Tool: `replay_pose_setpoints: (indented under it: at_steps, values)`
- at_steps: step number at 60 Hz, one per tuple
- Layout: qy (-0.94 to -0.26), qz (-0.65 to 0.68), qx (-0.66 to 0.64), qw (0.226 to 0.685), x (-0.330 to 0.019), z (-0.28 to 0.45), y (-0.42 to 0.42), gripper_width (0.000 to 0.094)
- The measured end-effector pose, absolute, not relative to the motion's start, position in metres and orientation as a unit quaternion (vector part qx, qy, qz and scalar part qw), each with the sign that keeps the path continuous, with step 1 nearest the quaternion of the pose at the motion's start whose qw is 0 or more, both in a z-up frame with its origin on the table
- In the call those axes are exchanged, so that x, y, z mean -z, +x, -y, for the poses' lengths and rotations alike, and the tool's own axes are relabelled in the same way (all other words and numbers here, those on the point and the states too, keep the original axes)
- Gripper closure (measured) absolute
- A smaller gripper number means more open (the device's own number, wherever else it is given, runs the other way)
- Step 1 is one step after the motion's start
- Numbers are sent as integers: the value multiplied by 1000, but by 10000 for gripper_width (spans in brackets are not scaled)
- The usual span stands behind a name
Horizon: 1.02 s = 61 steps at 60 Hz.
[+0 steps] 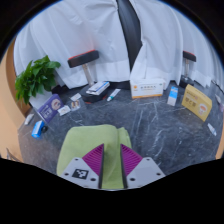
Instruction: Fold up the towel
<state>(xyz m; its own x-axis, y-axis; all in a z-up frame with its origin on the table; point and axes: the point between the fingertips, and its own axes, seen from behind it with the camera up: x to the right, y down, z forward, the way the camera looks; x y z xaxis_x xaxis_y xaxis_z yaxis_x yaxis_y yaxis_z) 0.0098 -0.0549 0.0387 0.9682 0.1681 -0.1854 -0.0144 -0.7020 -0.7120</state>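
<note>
A light green towel (80, 150) lies on the dark marbled table (160, 130), just ahead of and under my fingers. A raised fold of it runs up between the two magenta pads. My gripper (112, 160) has its fingers drawn close together, and both pads press on this fold of the towel. The towel's near part is hidden under the fingers.
A potted plant (38, 75) stands at the far left. Small boxes and cards (55, 105) lie beside it. A white box (148, 88) and a yellow box (197, 100) stand at the back right. A person in a white shirt (100, 30) stands beyond the table.
</note>
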Motion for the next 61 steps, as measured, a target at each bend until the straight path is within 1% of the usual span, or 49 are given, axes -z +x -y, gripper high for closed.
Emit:
replay_pose_setpoints:
  at_steps: [1, 2, 3, 6, 7, 9, 11, 12, 23, 30, 38, 48, 61]
  values:
    - [-915, 41, -109, 385, -38, 54, 17, 589]
    - [-915, 41, -98, 388, -39, 54, 24, 534]
    - [-915, 40, -88, 392, -41, 53, 32, 518]
    - [-913, 38, -63, 402, -51, 54, 49, 404]
    - [-912, 38, -57, 405, -56, 55, 52, 323]
    - [-910, 39, -49, 410, -67, 59, 57, 212]
    - [-908, 43, -42, 414, -79, 63, 60, 114]
    - [-907, 45, -39, 417, -85, 66, 61, 82]
    - [-900, 62, 0, 432, -150, 116, 42, 89]
    - [-900, 51, 12, 432, -178, 152, 22, 87]
    - [-903, 27, 21, 429, -193, 189, 2, 87]
    - [-902, 8, 39, 430, -200, 220, -14, 91]
    - [-897, -1, 62, 437, -212, 236, -23, 90]
